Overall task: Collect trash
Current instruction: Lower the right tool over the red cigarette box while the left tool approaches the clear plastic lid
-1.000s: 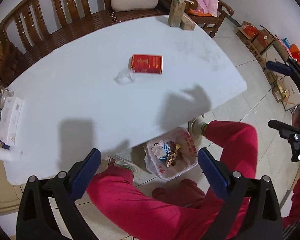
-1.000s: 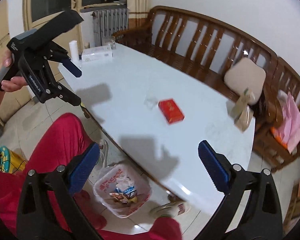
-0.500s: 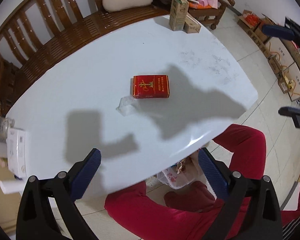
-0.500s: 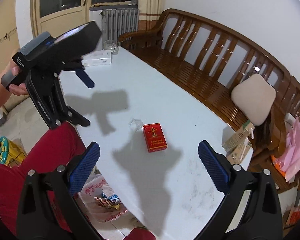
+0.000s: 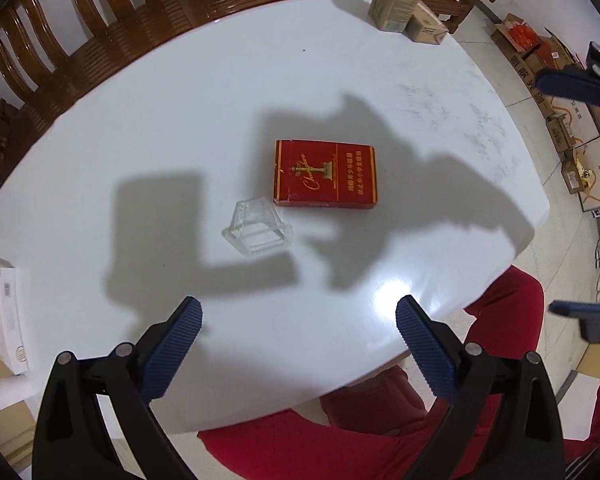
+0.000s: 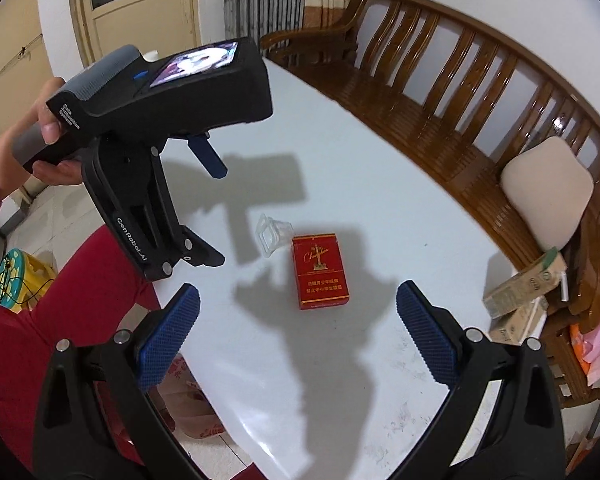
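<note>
A red cigarette pack [image 5: 326, 173] lies flat in the middle of the white table [image 5: 180, 100]; it also shows in the right wrist view [image 6: 320, 270]. A small clear plastic cup [image 5: 258, 231] lies on its side just left of the pack, seen too in the right wrist view [image 6: 274, 234]. My left gripper [image 5: 298, 344] is open and empty above the table's near edge, short of the cup. My right gripper [image 6: 298, 338] is open and empty above the table, near the pack. The left gripper's body [image 6: 160, 120] shows at the left of the right wrist view.
A trash bag [image 6: 188, 400] sits on the floor under the table edge. Two cartons [image 5: 404, 0] stand at the table's far right. A white box [image 5: 4, 312] lies at the left edge. A wooden bench [image 6: 460, 100] with a cushion [image 6: 548, 192] runs behind. Red-trousered legs [image 5: 340, 440] are below.
Both grippers have moved up from over the floor bag and in over the table towards the pack and the cup. Both stay open.
</note>
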The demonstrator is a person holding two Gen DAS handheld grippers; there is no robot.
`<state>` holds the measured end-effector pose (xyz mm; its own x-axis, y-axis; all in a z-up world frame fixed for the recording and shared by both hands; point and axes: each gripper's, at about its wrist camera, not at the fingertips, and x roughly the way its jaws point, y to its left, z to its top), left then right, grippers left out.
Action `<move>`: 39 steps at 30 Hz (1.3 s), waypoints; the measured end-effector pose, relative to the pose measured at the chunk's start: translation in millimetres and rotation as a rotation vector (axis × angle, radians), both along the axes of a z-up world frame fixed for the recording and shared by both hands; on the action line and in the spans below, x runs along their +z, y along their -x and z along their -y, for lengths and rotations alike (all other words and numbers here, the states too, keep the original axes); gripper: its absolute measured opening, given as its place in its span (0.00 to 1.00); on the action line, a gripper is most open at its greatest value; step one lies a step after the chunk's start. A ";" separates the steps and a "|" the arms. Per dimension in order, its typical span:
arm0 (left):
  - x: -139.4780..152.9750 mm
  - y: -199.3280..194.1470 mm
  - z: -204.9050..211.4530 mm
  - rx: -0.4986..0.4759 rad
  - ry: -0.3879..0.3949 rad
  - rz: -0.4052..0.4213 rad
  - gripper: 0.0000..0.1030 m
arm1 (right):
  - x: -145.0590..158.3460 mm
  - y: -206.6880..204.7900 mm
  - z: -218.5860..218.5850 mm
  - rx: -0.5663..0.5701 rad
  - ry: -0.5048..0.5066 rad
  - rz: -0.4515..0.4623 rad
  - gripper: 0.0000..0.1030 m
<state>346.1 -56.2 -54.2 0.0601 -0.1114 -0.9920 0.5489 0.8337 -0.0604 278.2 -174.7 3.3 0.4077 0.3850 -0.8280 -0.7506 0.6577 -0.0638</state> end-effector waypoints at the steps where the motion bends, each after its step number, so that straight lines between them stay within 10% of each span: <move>1: -3.6 -3.3 0.4 0.002 -0.002 -0.002 0.92 | -6.2 -5.3 -1.0 0.002 0.000 -0.014 0.93; 24: -67.5 -42.8 -9.1 0.064 0.062 -0.057 0.92 | -127.0 -74.6 -31.3 0.012 0.079 -0.174 0.93; 39: -86.8 -44.7 -5.3 0.063 0.050 -0.080 0.70 | -144.9 -77.2 -28.3 -0.023 0.047 -0.160 0.76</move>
<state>390.8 -50.9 -141.0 -0.0110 -0.1590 -0.9872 0.4871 0.8614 -0.1442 355.5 -146.3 -141.6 0.2772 0.3366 -0.8999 -0.7387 0.6736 0.0245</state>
